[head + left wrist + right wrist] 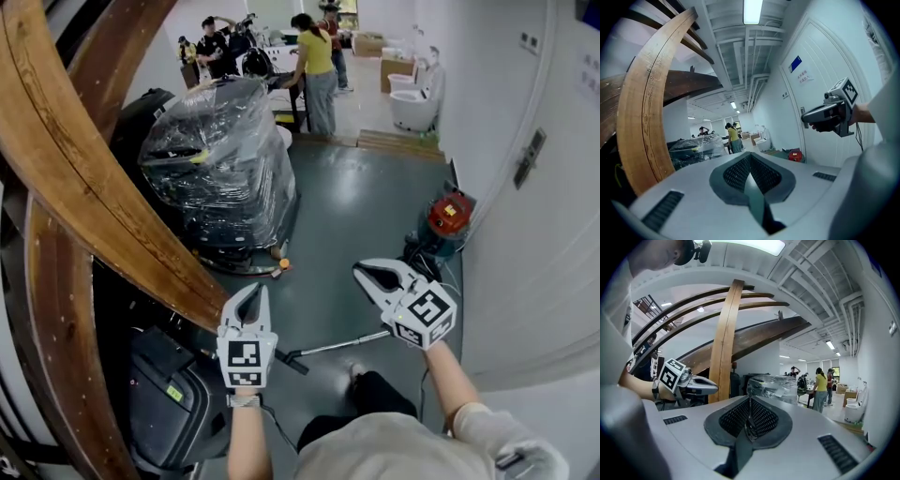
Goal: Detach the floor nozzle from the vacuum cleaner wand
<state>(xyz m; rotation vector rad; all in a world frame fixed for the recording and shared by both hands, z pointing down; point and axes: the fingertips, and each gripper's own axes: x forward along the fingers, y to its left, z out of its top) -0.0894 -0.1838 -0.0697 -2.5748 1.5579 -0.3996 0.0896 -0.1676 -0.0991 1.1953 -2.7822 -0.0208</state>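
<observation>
**Q:** Where are you at with the nozzle — grabbed anything yet?

**Me:** Nope. My left gripper [255, 292] and right gripper [364, 274] are both clamped closed with nothing in them, up in the air above the wand [345, 345]. The wand lies on the floor [375, 206], and the floor nozzle [291, 361] looks like the dark bit on the wand's left end in the head view. It's small from up here, so I can't make out any latch.

**Q:** So how'd you do it cleanly?

**Me:** I reckon: open both sets of jaws first and drop down to the wand. Left goes on the nozzle neck right at the joint, right on the metal tube a bit along from it — not out at the far end, or it'll just flex. Then pull straight along the wand, no twisting unless there's a release button. My leg [380, 394] is right beside the wand, so watch that.
</observation>
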